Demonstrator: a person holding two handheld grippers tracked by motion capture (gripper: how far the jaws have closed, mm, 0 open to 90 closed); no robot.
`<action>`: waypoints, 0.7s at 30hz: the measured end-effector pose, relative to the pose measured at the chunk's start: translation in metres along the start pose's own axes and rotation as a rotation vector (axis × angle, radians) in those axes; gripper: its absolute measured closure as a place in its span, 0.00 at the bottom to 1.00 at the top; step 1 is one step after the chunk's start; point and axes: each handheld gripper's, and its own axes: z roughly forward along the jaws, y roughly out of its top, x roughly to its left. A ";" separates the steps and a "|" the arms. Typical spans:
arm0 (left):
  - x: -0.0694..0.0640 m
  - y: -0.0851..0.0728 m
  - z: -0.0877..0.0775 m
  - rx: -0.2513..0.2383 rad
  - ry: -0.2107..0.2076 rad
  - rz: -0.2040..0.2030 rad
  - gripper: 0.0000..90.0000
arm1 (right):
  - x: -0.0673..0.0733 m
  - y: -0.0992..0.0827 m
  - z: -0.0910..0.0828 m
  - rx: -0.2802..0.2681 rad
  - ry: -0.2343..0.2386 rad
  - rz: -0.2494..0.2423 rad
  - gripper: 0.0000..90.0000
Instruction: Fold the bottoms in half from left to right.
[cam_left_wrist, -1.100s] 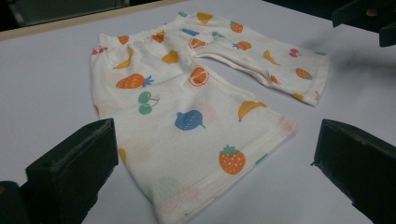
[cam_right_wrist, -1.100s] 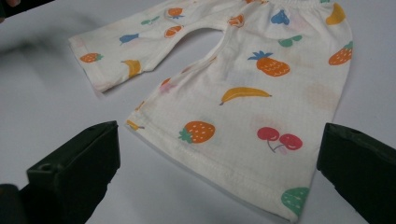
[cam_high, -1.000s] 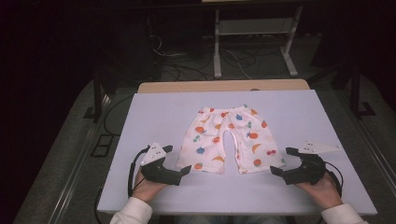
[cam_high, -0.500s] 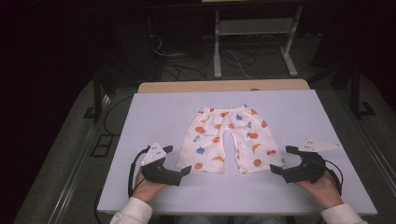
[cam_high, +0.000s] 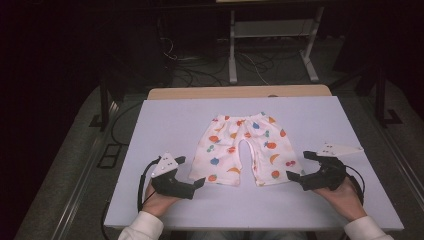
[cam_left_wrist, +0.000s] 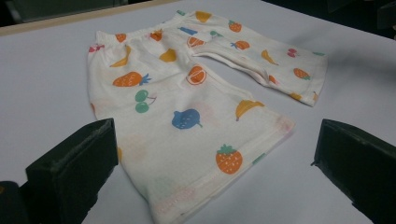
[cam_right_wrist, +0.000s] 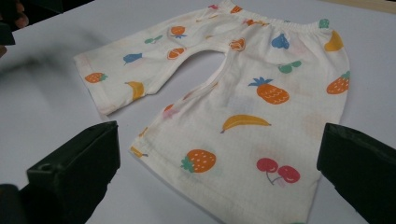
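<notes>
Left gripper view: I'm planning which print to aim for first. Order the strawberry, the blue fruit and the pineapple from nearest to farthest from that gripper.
1. Strawberry, by the near hem, between the open jaws.
2. Blue fruit, mid-leg, just behind it.
3. Pineapple, higher up toward the waistband, on the left.

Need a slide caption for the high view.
Fruit-print shorts flat on table, open left claw and right claw at hems.

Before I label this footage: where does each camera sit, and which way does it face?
High view: above the person's side, looking forward and down on the table; forearms, left gripper, right gripper.
Left gripper view: rides that gripper, faces the shorts; its jaws spread.
Right gripper view: likewise faces the shorts; jaws spread.
All share the shorts.
</notes>
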 end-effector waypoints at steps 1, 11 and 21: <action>0.000 0.000 0.000 0.002 0.000 0.001 0.00 | 0.000 0.002 0.000 0.004 0.003 -0.002 0.00; 0.000 0.000 0.000 0.001 0.000 -0.001 0.00 | 0.002 0.012 0.003 0.009 0.020 -0.004 0.00; 0.000 0.000 0.000 -0.001 0.000 -0.001 0.00 | 0.005 0.022 0.009 0.011 0.036 -0.016 0.00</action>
